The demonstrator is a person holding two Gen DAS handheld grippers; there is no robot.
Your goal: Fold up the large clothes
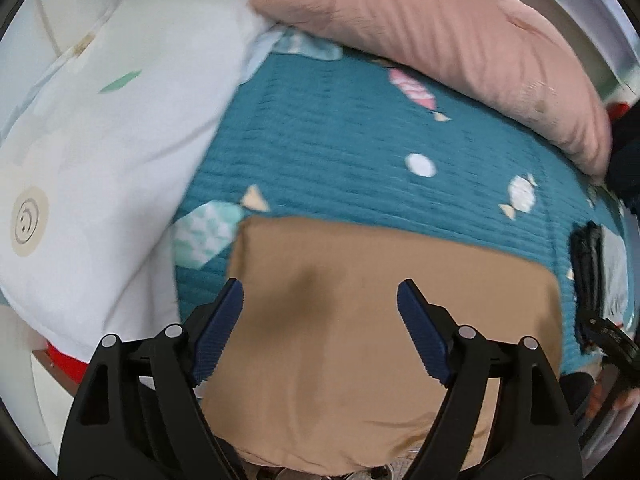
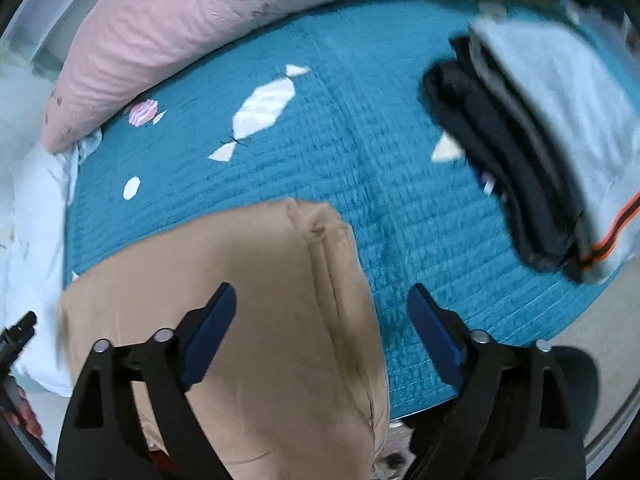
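Two grippers hang over my bed, both pointing down at the tan garment (image 1: 380,320), which lies folded flat on the teal quilt (image 1: 352,140) at its near edge. Far left I see a white pillow (image 1: 100,152), then my left gripper (image 1: 320,304), jaws wide apart above the cloth with nothing pinched. My right gripper (image 2: 322,308) stands just as wide, straddling the garment's right edge. Farthest right sits a stack of folded clothes (image 2: 540,152).
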